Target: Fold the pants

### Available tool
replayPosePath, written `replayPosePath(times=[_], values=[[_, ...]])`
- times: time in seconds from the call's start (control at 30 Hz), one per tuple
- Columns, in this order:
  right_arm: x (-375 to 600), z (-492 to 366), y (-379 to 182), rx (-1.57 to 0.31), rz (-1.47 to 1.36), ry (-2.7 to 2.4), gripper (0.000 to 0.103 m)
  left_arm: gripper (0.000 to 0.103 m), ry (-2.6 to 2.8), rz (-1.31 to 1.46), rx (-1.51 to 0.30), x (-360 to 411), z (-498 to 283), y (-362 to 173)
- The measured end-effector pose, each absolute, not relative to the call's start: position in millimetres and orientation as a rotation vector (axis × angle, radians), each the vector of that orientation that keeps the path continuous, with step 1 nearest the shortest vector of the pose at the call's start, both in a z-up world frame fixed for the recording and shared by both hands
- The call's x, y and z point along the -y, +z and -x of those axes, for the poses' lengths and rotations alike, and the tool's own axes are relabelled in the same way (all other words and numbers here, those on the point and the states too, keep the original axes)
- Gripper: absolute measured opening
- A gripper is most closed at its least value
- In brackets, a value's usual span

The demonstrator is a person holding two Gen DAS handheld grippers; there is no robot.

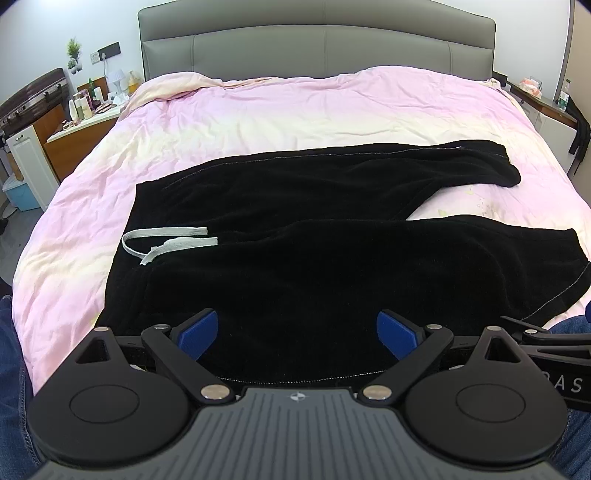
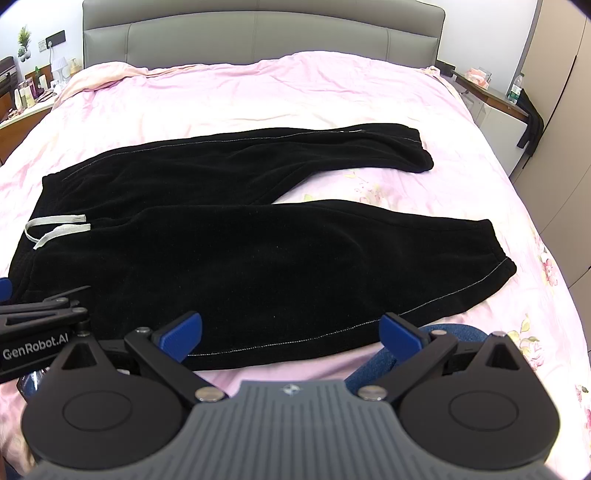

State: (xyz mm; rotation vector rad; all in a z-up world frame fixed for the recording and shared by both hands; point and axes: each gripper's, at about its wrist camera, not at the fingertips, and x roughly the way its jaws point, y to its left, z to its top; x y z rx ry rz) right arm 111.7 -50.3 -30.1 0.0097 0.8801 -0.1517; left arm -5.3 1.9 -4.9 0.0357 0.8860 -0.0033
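No folds yet, by the look of it: pants lie spread flat on the bed, waist to the left w/ grey drawstring on top, both legs splayed apart toward the right. Black, fleecy, a few wrinkles. Left gripper and right gripper both spread wide, holding nothing, hovering at the near edge. Whole job left: leg over leg, then fold lengthwise.

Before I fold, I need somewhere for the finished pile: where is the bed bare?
Bare pink duvet lies between the black pants and the grey headboard, with a smaller wedge between the two legs. The near edge is crowded by both open tongs.
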Motion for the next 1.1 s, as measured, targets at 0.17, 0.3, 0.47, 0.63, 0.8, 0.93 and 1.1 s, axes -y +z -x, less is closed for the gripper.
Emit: replayPosePath(times=[0.17,0.3,0.47,0.63,0.8,0.93,1.1], values=[[50.0,-111.7,-29.7,-0.881,-0.011,-0.152,0.098,0.103,-0.002,-0.036,-0.887,-2.7,6.1,-5.1],[50.0,-111.5,-29.3,-0.881,-0.011,-0.153,0.098,0.103,-0.003,-0.031,-0.889,-2.3,7.1,-4.9],[49.9,-111.5,-29.2,-0.882,-0.011,-0.153,0.098,0.103,-0.003,-0.031,-0.890,-2.4,6.7,-4.5],[50.0,-111.3,-29.6,-0.881,-0.011,-0.153,0.098,0.103,-0.002,-0.031,-0.890,-2.1,6.5,-4.3],[50.6,-111.5,-29.0,-0.881,-0.009,-0.154,0.098,0.103,-0.002,-0.031,-0.891,-2.1,7.0,-4.4],[50.8,-110.6,-29.0,-0.880,-0.008,-0.155,0.098,0.103,-0.001,-0.030,-0.892,-1.7,6.0,-4.0],[50.8,-110.5,-29.0,-0.881,-0.008,-0.157,0.098,0.103,-0.002,-0.031,-0.894,-1.2,5.6,-4.7]])
